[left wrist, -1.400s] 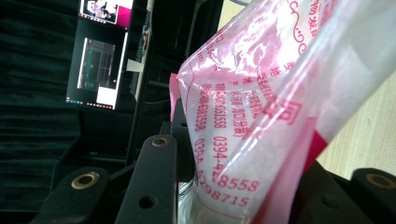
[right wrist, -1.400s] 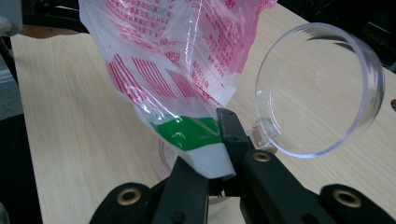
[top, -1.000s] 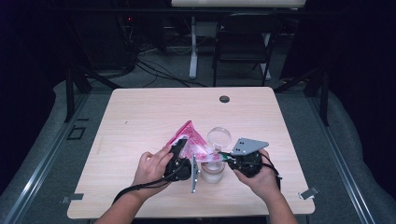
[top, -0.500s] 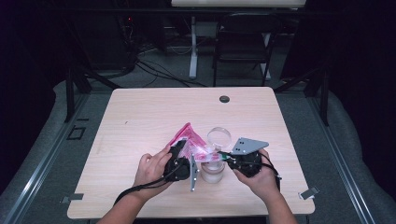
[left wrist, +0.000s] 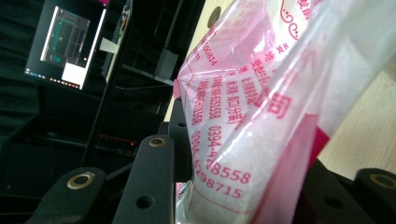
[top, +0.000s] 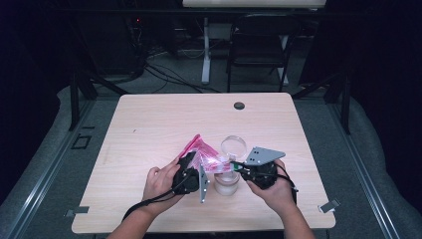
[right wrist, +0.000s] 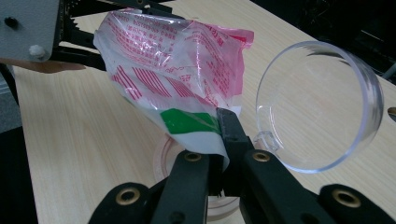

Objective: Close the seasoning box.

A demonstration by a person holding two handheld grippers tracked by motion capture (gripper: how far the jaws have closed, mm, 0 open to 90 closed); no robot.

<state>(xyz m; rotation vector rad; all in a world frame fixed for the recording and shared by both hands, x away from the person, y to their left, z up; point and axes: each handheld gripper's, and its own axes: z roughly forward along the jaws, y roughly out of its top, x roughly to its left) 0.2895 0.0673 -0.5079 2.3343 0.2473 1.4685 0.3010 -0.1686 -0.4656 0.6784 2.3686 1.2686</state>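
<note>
Nearest you, above the clear jar (top: 227, 183) standing on the counter (top: 149, 124), your two grippers hold a pink-printed plastic bag (top: 204, 158) stretched between them. Your right gripper (top: 238, 168), just right of the jar, has its fingers (right wrist: 229, 135) clenched on the bag's white and green corner, as the right gripper view shows. Your left gripper (top: 191, 167), just left of the jar, has the bag's other end between its fingers (left wrist: 154, 182); the film fills the gap there, so it reads as grasping the bag. White granular filling lies inside the bag, close to the left gripper's camera. The jar's hinged clear lid (top: 233, 147) stands open and tilted just behind the jar, beside the bag. Far beyond the jar, a small dark grommet (top: 239, 105) sits near the counter's back edge.
</note>
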